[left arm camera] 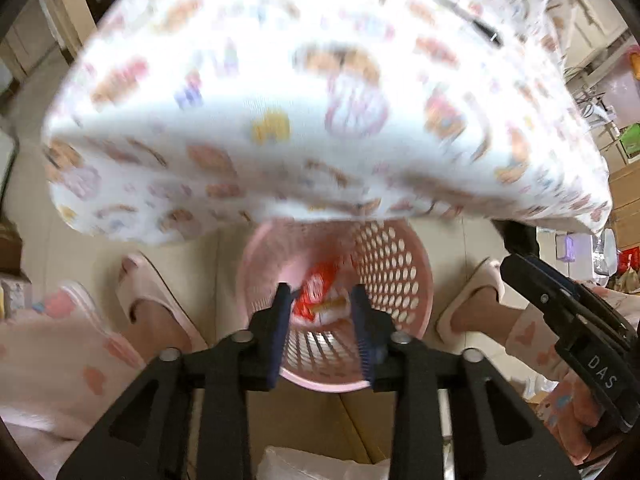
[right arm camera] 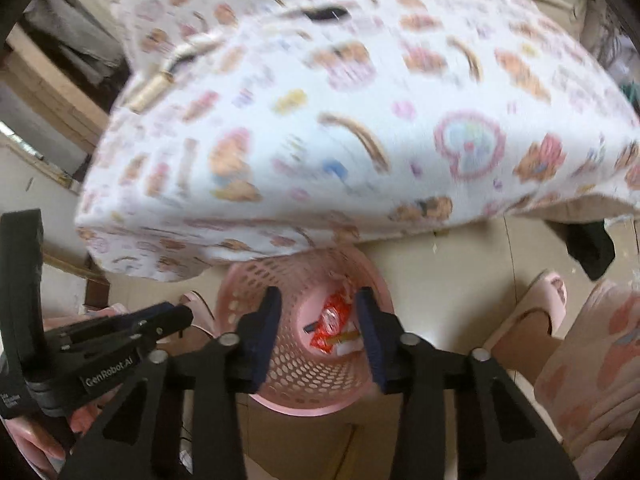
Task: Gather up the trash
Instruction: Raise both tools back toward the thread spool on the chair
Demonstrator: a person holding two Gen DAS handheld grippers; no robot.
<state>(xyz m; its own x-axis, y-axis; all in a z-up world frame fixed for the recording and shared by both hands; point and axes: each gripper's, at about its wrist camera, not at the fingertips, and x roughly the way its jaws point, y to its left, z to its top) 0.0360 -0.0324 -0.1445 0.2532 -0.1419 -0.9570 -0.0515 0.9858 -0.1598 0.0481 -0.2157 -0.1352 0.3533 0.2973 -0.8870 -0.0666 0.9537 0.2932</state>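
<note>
Your left gripper and right gripper: fingers spread, nothing pinched, both over round pink perforated plastic basket w/ red crumpled wrapper inside, long axis approx toward table.

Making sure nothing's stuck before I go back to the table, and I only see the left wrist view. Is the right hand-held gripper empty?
Observer: Yes. In the right wrist view the right hand-held gripper has its fingers apart with nothing between them; only the pink basket shows through the gap.
Operator: Is anything clinging to the outside of my left one?
Observer: No. Seen from the side, the left hand-held gripper has bare tips with nothing hanging from them.
</note>
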